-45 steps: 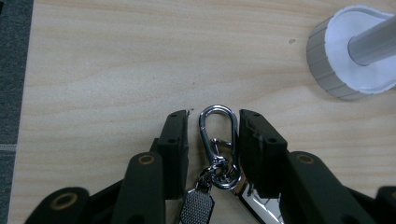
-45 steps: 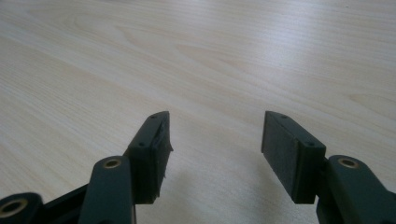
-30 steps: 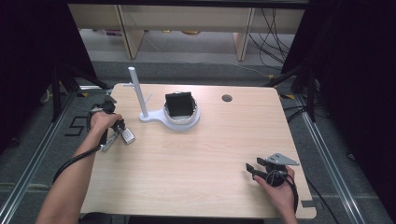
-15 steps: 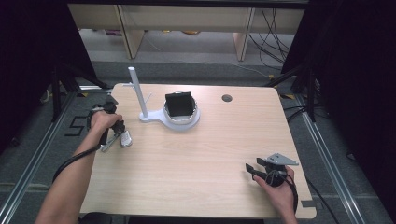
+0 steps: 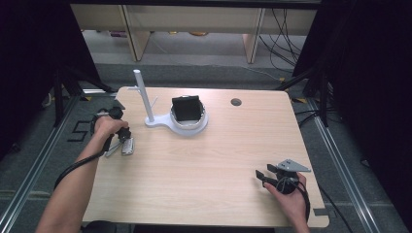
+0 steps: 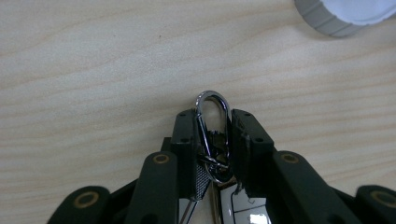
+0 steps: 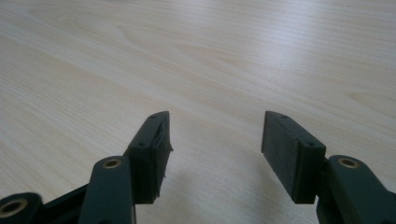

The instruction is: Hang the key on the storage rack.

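The left tongs (image 6: 214, 140) are pinching a metal carabiner (image 6: 213, 135) (keys dangling below) over the tabletop (image 6: 93, 70); the right tongs (image 7: 215, 140) are resting spread apart.

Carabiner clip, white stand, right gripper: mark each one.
carabiner clip (image 6: 213, 105): left gripper view, top of its chrome loop, between the jaws.
white stand (image 5: 144, 99): high view, on the upright post.
right gripper (image 7: 212, 135): right gripper view, midway between its open fingertips.

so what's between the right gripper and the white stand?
Nothing: in the high view, only bare wooden table lies between the right gripper and the white stand. The keys in the left gripper lie off to the side.
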`<action>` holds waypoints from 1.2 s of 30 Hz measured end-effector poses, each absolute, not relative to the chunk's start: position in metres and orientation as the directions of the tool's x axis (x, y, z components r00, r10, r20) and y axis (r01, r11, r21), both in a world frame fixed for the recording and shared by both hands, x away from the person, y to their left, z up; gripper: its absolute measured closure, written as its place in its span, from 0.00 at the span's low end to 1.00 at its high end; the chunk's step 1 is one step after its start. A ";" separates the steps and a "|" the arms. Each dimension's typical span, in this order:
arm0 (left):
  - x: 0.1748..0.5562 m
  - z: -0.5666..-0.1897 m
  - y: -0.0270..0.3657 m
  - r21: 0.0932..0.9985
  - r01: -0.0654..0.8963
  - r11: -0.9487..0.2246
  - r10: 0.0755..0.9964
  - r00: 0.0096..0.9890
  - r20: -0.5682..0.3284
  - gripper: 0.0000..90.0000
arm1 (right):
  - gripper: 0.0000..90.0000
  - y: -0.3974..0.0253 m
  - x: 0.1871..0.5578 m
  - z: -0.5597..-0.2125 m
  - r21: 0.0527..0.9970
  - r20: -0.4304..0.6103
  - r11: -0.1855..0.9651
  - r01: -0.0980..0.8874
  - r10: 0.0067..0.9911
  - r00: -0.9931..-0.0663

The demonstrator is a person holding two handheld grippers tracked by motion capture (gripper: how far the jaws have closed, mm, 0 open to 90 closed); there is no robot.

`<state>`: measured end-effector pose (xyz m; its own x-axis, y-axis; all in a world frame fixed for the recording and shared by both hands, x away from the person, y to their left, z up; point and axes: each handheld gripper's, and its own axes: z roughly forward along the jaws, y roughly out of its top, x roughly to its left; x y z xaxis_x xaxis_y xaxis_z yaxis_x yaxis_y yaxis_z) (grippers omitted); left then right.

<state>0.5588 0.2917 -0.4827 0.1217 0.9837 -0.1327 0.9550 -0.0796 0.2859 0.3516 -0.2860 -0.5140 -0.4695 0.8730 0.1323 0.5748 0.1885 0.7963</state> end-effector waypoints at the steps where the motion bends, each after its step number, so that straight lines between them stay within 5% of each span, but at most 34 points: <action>1: 0.559 -0.482 0.292 0.278 0.956 -0.095 0.982 0.136 -0.131 0.80 | 0.48 -0.286 0.352 -0.515 0.804 0.128 0.189 0.564 0.871 -0.474; 25: 0.541 -0.484 0.296 0.438 0.862 -0.255 0.933 0.339 -0.123 0.84 | 0.48 -0.288 0.353 -0.514 0.801 0.125 0.208 0.562 0.859 -0.496; 36: 0.530 -0.486 0.301 0.530 0.820 -0.215 0.922 0.349 -0.167 0.87 | 0.48 -0.287 0.352 -0.515 0.809 0.115 0.198 0.553 0.869 -0.481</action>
<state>0.5298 0.3012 -0.4855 0.3494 0.9219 -0.1672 0.8201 -0.2146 0.5304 0.3524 -0.2869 -0.5145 -0.4806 0.8693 0.1154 0.5532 0.1985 0.8090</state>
